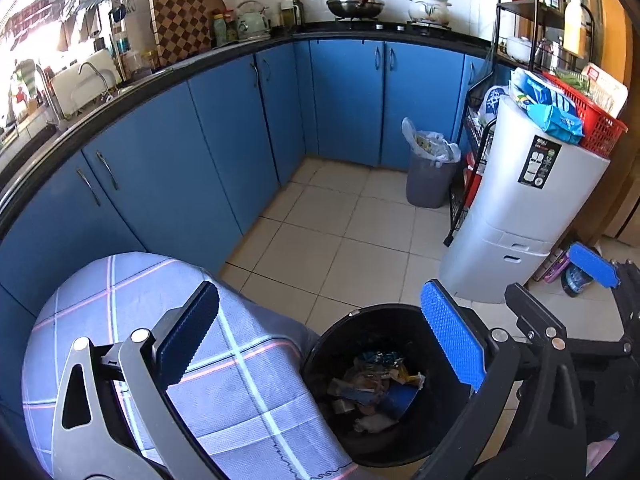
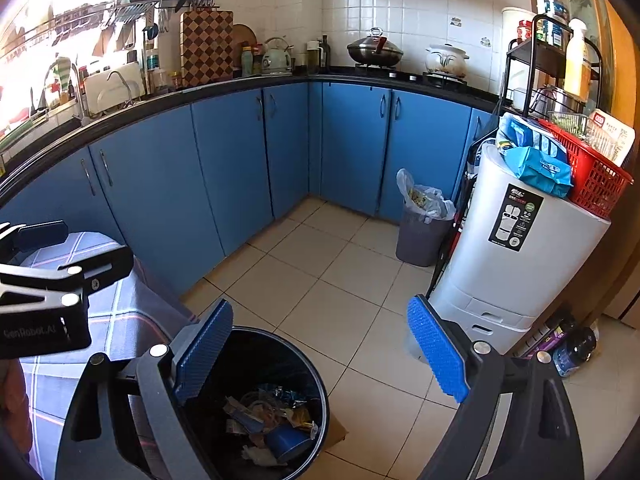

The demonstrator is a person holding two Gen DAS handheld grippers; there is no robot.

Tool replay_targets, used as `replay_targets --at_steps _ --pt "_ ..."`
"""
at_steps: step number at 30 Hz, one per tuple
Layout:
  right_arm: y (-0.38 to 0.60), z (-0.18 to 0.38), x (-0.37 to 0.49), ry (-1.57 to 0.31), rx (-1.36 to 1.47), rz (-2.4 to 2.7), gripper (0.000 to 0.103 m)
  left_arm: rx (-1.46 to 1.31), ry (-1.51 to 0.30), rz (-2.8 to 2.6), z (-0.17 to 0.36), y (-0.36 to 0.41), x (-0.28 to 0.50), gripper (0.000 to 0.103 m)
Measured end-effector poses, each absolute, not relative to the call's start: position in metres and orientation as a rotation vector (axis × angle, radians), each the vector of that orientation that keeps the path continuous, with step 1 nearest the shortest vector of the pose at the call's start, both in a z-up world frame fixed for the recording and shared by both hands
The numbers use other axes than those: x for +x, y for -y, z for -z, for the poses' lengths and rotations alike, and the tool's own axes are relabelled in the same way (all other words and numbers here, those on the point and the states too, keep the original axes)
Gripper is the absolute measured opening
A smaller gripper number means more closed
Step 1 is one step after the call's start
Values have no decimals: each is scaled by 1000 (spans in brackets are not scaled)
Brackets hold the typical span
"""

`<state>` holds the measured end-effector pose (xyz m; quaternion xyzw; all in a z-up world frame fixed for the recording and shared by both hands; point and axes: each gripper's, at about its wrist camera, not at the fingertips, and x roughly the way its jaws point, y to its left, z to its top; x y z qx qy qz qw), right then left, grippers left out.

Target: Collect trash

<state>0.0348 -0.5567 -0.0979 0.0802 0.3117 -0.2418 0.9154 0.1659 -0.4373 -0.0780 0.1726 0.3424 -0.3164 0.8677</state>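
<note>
Both of your grippers, left [image 1: 320, 340] and right [image 2: 320, 354], hang empty with jaws apart over the black bin [image 1: 320, 344], so you probably need more trash next.

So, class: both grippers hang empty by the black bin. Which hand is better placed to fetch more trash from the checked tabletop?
Probably left. The left gripper is open over the checked tabletop beside the black bin. The right gripper, also open and empty, sits over the bin and floor, away from the tabletop.
</note>
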Motion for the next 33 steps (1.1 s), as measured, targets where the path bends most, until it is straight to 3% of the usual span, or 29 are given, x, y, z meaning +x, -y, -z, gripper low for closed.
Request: replay_targets --at_steps 33 --pt "550 91 32 -642 185 478 87 357 -718 713 70 420 147 100"
